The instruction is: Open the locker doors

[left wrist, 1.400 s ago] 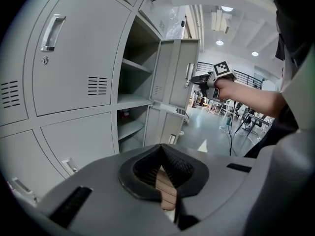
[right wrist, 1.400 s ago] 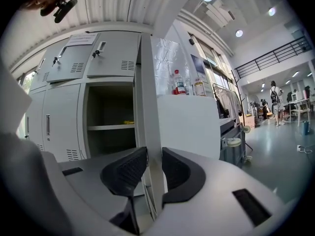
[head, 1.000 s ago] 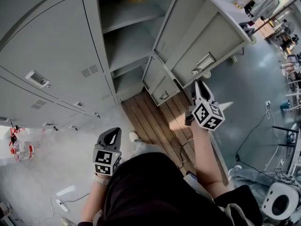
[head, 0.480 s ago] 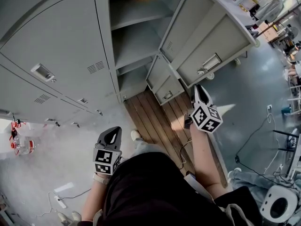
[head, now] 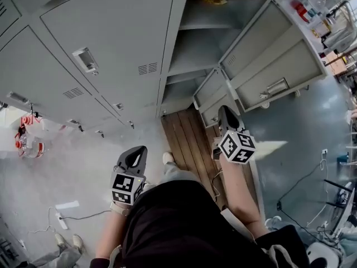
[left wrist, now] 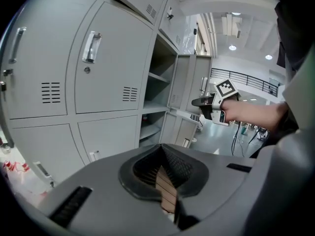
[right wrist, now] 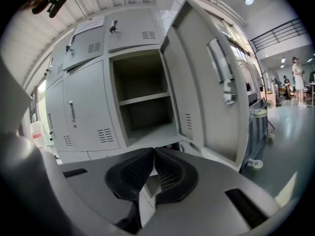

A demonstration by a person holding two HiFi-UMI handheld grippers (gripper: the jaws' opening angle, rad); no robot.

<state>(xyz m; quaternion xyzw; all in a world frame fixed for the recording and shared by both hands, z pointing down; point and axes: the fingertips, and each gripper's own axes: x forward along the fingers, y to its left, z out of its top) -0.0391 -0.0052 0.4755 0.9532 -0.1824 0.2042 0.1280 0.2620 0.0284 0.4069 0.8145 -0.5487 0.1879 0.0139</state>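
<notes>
A bank of grey lockers [head: 111, 32] fills the upper part of the head view. One column [head: 203, 43] stands open, and its upper door [head: 273, 54] and lower door [head: 215, 96] are swung out to the right. The locker door to its left [left wrist: 106, 63] is closed, with its handle [head: 85, 60] showing. My right gripper [head: 225, 111] hangs in front of the lower open door and touches nothing. Its jaws are closing down to touching, with nothing between them [right wrist: 153, 154]. My left gripper [head: 135, 152] is low, away from the lockers, shut and empty [left wrist: 160, 149].
A wooden floor strip [head: 189, 144] runs out from the open column. Red-capped bottles [head: 28, 141] stand on the floor at left, with a power strip and cable [head: 58, 219] nearer me. A white cart top with items [head: 312, 4] is at the upper right. A person [right wrist: 298, 75] stands far off.
The view has swung left, so the lockers sit further right. My right gripper has drawn back from the upper open door's handle and its jaws have come together. The left gripper has barely moved.
</notes>
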